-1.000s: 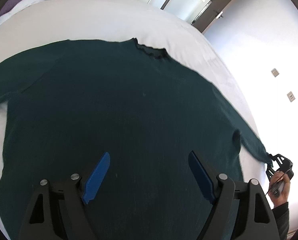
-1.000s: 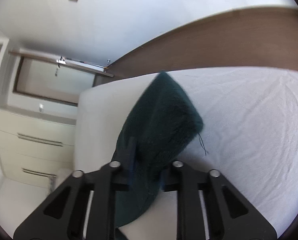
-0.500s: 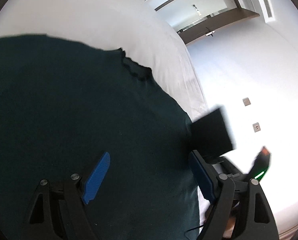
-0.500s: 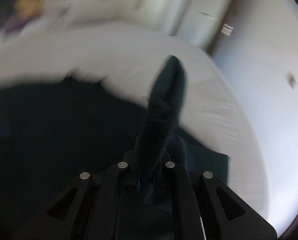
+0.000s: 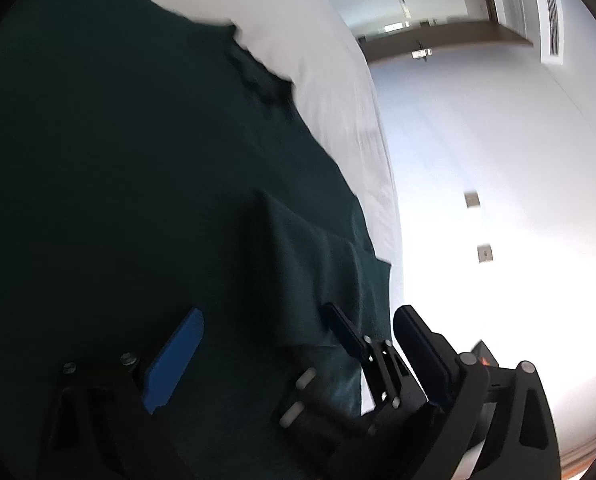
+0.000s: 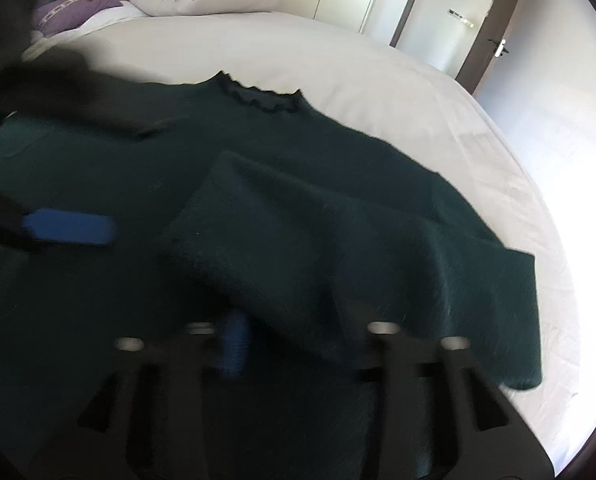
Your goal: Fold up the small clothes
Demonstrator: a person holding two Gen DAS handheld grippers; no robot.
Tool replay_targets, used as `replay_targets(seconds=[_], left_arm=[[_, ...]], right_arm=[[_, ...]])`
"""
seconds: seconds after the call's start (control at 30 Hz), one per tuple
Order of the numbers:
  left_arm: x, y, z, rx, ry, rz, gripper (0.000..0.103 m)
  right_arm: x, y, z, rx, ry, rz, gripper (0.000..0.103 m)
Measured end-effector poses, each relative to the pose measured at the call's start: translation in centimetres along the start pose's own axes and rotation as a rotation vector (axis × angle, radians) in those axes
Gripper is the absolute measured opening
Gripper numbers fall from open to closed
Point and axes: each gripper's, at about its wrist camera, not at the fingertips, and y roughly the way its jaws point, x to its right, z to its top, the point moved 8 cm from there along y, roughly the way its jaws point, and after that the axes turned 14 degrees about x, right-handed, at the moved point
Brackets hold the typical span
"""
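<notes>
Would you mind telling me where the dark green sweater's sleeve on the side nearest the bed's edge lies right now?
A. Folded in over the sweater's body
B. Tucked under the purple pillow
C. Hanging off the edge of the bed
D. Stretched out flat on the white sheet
A: in the right wrist view the sleeve lies doubled over the body of the dark green sweater, its cuff end pointing inward, not out on the white sheet.
</notes>
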Motion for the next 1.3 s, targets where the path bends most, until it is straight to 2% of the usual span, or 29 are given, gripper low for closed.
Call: replay_targets(seconds=[0.03,0.13,0.17,0.2,0.23,0.27,0.3,0.43,0.5,0.53,0.6,0.63,0.73,0.87,1.03,1.17,1.3], left_arm=[[0.1,1.0,-0.5,-0.022,0.002,0.008,0.096],[0.5,2.9,-1.0,-0.042,0.019,0.039,0.083],[0.7,3.5,-1.0,-0.052,0.032,0.051,0.071],[0.7,3.8,-1.0,-0.060,0.040,0.064,0.053],[0.6,4.3,-1.0,-0.072,0.051,0.088,0.040],[0.4,4.6,-1.0,-0.080,0.055,0.101,0.010],[0.2,4.8,-0.9,-0.086,0.062,0.124,0.009],[0.7,3.7,0.5,-0.049,0.105,0.106,0.008],[0.7,1.7,2.1,-0.010,0.149,0.118,0.008],[0.5,0.7,2.8,0.011,0.161,0.126,0.008],[-0.8,-1.8,4.8,0.064,0.168,0.154,0.008],[-1.4,-2.7,5.4,0.076,0.163,0.162,0.008],[-4.1,-5.1,7.7,0.126,0.136,0.201,0.008],[-6.6,-6.8,9.4,0.156,0.140,0.252,0.008],[-8.0,-6.9,9.4,0.164,0.142,0.269,0.008],[-9.1,-7.4,9.5,0.167,0.157,0.269,0.008],[-8.3,-7.9,9.4,0.188,0.182,0.260,0.009]], right_arm=[[-0.2,-0.3,-0.2,0.007,0.001,-0.002,0.065],[0.3,-1.4,-0.6,0.000,0.040,0.022,0.065],[0.9,-2.3,-1.2,-0.005,0.085,0.040,0.065],[1.9,-3.9,-2.2,-0.006,0.143,0.062,0.065],[2.7,-4.2,-2.6,-0.009,0.207,0.088,0.065],[3.5,-4.6,-3.2,-0.014,0.275,0.116,0.065],[4.4,-5.0,-3.7,-0.017,0.355,0.145,0.065],[8.9,-6.2,-5.4,0.023,0.726,0.276,0.065],[11.7,-5.3,-6.3,0.039,0.905,0.321,0.065],[11.0,-7.4,-6.3,0.046,0.969,0.335,0.065],[12.1,-8.1,-6.6,0.072,1.097,0.348,0.065],[12.9,-7.4,-8.4,0.085,1.131,0.351,0.065],[13.9,-6.4,-8.9,0.117,1.234,0.366,0.065],[13.3,-6.6,-9.1,0.129,1.291,0.365,0.065],[14.2,-7.3,-10.0,0.139,1.418,0.321,0.065],[15.7,-8.0,-10.4,0.168,1.532,0.320,0.065],[16.5,-8.4,-10.0,0.173,1.495,0.276,0.066]])
